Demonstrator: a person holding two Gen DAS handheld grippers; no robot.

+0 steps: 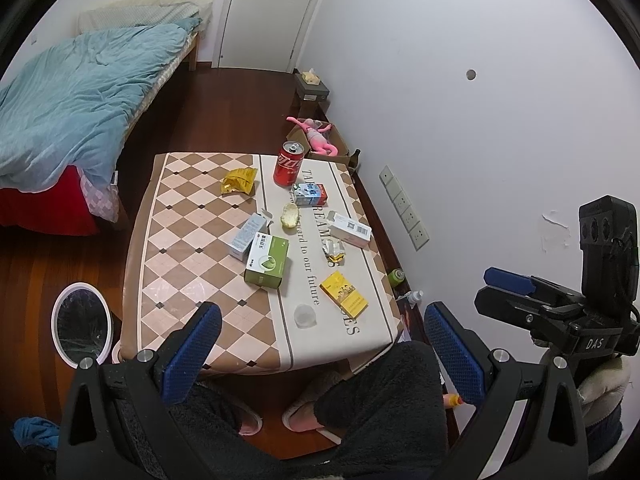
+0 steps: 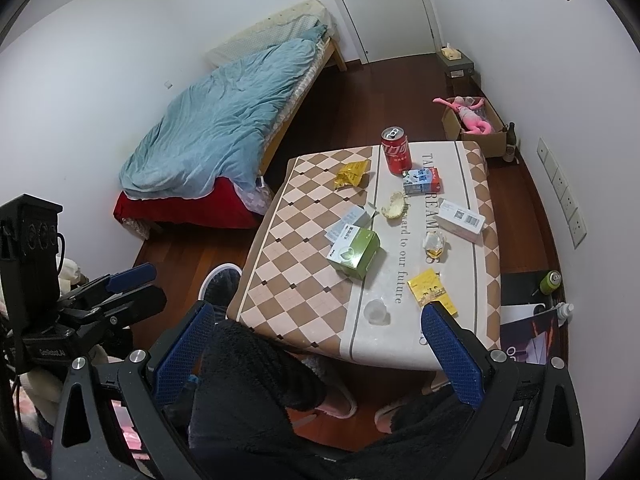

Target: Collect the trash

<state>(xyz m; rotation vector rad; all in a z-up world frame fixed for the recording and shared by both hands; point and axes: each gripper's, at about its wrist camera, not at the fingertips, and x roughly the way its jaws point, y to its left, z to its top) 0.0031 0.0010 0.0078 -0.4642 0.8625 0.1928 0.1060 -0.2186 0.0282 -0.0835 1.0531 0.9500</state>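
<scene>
Trash lies scattered on a low table [image 1: 192, 240] with a checked cloth: a red cola can [image 1: 289, 164], a crumpled yellow wrapper [image 1: 239, 181], a small milk carton [image 1: 309, 194], a green box [image 1: 267, 260], a yellow pack [image 1: 343, 294], a white box [image 1: 350, 230] and a clear plastic cup [image 1: 305, 316]. A white-rimmed bin [image 1: 82, 322] stands on the floor at the table's left. My left gripper [image 1: 322, 354] is open above the table's near edge, holding nothing. My right gripper [image 2: 316, 354] is open too, also empty, hovering near the same edge.
A person's dark fleece legs and slippers [image 1: 304, 420] sit below the grippers. A bed with a blue quilt [image 1: 80, 96] fills the far left. A cardboard box with a pink toy [image 1: 320, 138], a green can [image 1: 397, 276] and a small bottle [image 1: 416, 296] lie along the right wall.
</scene>
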